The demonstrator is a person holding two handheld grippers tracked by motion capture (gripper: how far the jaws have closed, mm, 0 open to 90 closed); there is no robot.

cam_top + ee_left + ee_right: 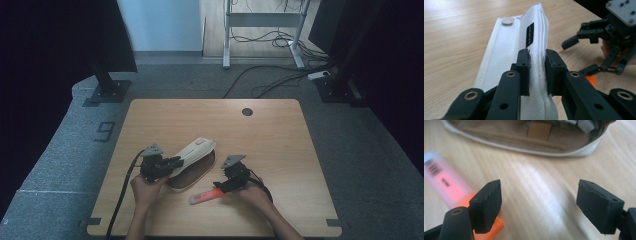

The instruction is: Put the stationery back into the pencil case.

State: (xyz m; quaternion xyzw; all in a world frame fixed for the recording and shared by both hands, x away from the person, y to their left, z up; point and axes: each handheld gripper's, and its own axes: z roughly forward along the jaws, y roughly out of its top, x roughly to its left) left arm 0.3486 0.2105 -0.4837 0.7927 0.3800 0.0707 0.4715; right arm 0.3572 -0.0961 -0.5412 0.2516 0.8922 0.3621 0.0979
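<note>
With the left gripper (537, 72) clamped on the flap of the white pouch (192, 159) to hold it open on the counter (280, 145), the right gripper (547, 206), jaws apart, likely must next grasp the orange-capped tube (206, 196) just beside it.

Your work surface is a light wooden table (280, 135) with rounded corners and a dark round grommet hole (247, 111) near its far edge. Black brackets (333, 223) sit at both near corners. Two items lie directly on the top. A white canvas pouch (192, 156) rests left of centre, its mouth open and its tan lining (524, 135) visible. A translucent pink tube (202, 197) with an orange cap (489, 228) lies flat just beside the pouch, toward your edge; a barcode (432, 167) is printed on it. The far half of the tabletop carries nothing else.
</note>
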